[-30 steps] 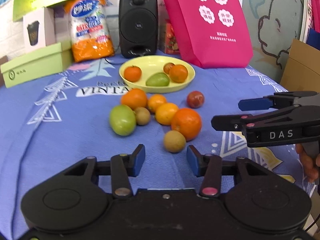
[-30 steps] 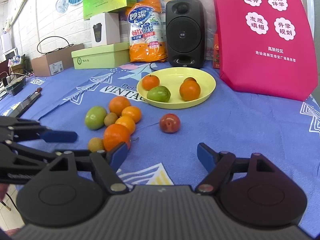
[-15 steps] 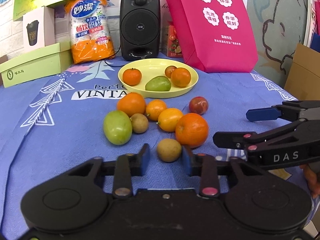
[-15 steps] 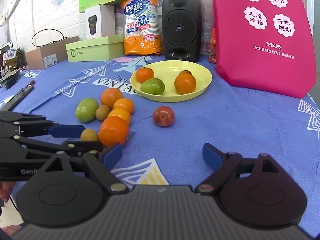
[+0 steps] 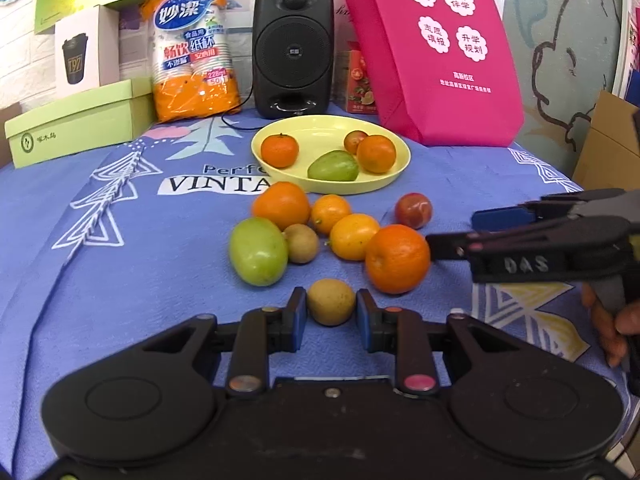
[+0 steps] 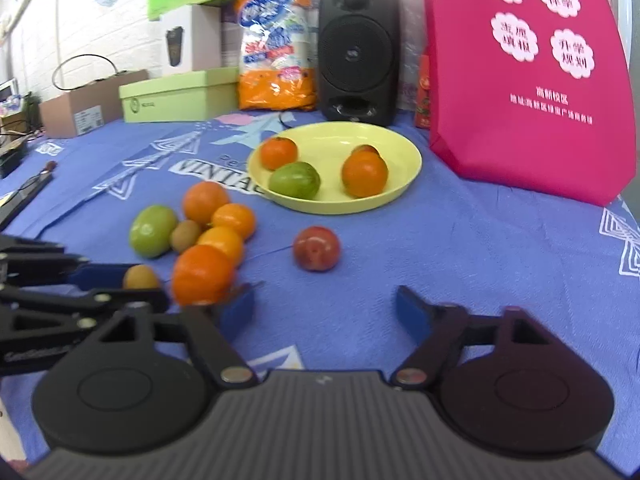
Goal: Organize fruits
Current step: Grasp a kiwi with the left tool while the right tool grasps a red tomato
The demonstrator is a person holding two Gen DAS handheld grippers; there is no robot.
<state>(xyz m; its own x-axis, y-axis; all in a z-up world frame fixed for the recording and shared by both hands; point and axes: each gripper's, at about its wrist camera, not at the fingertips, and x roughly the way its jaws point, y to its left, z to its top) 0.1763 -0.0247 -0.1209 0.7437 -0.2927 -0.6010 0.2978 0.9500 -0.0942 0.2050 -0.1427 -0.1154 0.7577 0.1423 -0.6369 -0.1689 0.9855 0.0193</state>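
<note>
My left gripper (image 5: 331,316) is shut on a small brown-yellow fruit (image 5: 331,302) that rests on the blue cloth. Behind it lie a large orange (image 5: 397,258), a green mango (image 5: 258,250), a kiwi (image 5: 302,243), more oranges and a red plum (image 5: 413,210). The yellow plate (image 5: 400,168) holds two oranges, a green fruit and a small dark one. My right gripper (image 6: 326,310) is open with its jaws closing and nothing between them. Its left finger is close to the large orange (image 6: 202,274), and the plum (image 6: 316,249) lies ahead of it.
A black speaker (image 5: 294,50), a pink bag (image 5: 440,52), an orange cup pack (image 5: 192,48) and green boxes (image 5: 76,122) line the back of the table. A cardboard box (image 6: 80,110) sits far left. A hand (image 5: 612,324) holds the right gripper.
My left jaws have closed onto the small brown-yellow fruit. My right gripper has slid forward and left toward the large orange, and its jaws have narrowed after widening.
</note>
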